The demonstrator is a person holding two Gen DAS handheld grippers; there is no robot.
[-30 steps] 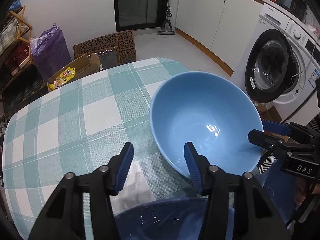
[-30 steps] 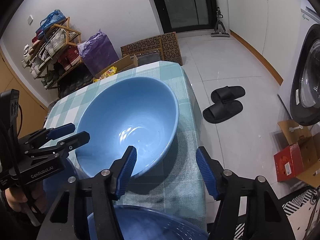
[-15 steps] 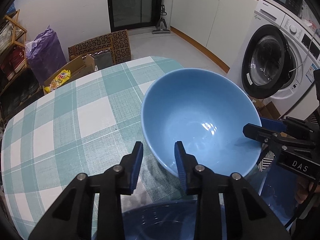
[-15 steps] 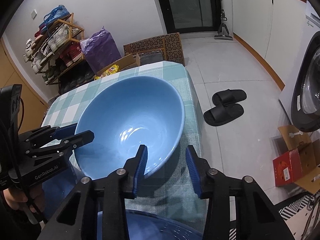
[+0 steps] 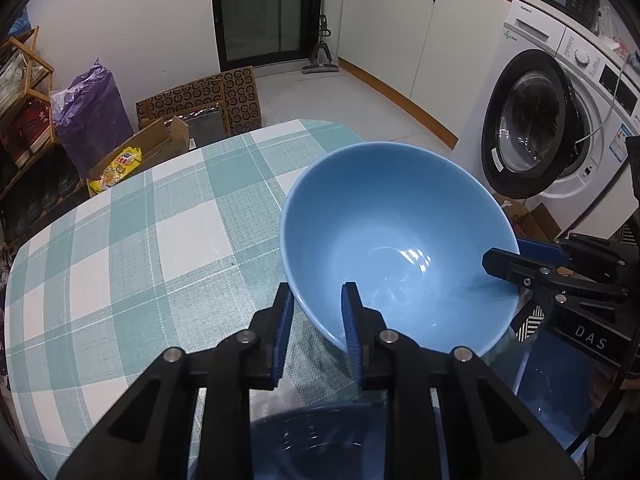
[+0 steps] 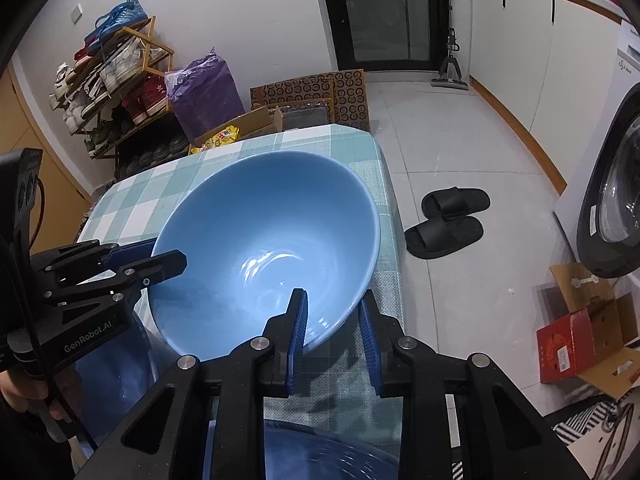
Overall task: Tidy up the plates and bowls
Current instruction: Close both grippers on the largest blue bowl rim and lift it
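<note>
Glazed surface: light blue bowl (image 5: 394, 248) — smooth, glossy, with highlights near the base; judged slippery under a narrow pad contact.
Bowl position: near the right edge of the checked tablecloth (image 5: 132, 248), tilted, near rim toward both cameras; whether its foot rests on the cloth or is lifted clear cannot be told.
Left gripper (image 5: 318, 330): jaws nearly together, straddling the near-left rim, one blue pad inside and one outside. Full pad contact cannot be confirmed.
Right gripper (image 6: 334, 334): jaws narrowed around the near-right rim, inner pad inside the bowl. The outer pad appears just beside the wall, not clearly touching.
Risk 1: rim slip — if either pair lifts before both pads seat, the bowl may pivot out of the grip.
Risk 2: uneven lift; one side rising first would tip the bowl toward the table edge and the tiled floor (image 6: 460, 152).
Risk 3: collision with the dark blue dish (image 5: 320, 440) directly below the grippers, if the bowl drops or is lowered off-centre.
Bowl condition: empty, no chips visible.
</note>
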